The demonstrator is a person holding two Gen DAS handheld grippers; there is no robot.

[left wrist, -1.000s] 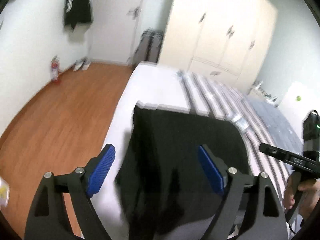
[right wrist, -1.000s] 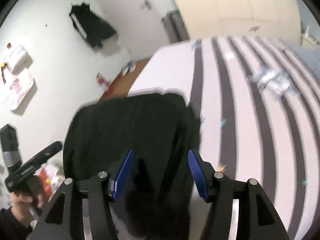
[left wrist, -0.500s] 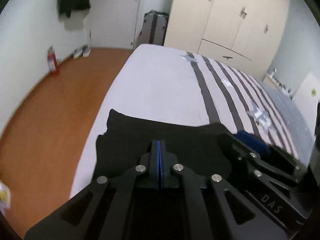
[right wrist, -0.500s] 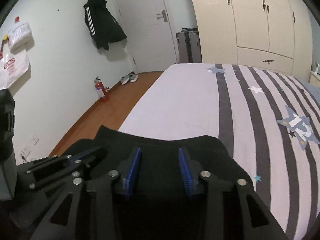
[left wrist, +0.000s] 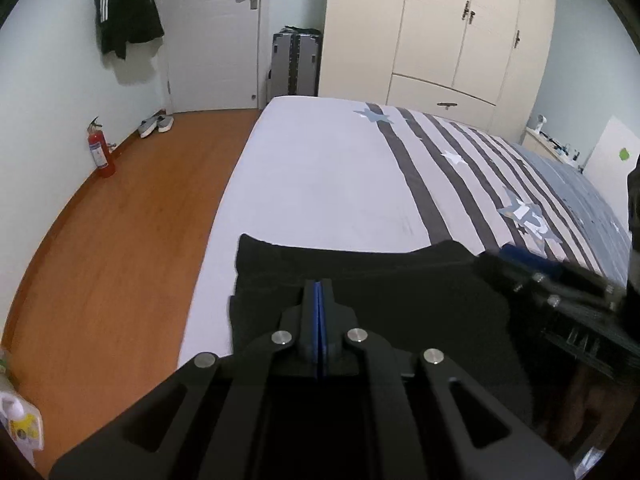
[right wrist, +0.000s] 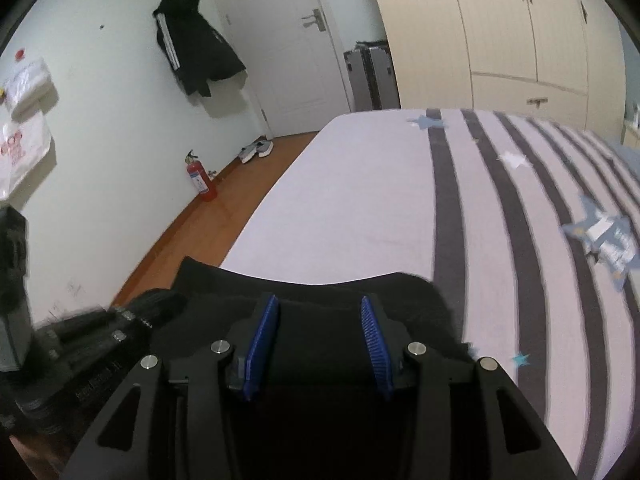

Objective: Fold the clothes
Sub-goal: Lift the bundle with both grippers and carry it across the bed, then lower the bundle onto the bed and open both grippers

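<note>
Bed [left wrist: 320,184] lies bare beyond black garment [left wrist: 360,276]; left gripper [left wrist: 319,300] pressed together, right gripper [right wrist: 318,320] spread.

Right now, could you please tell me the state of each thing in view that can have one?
Left gripper: jaws shut over the black garment.
Right gripper: jaws apart, black fabric between them.
Black garment: lying on the bed.
Door: closed.
Wardrobe: doors closed.
Jacket: hanging on the wall.
</note>
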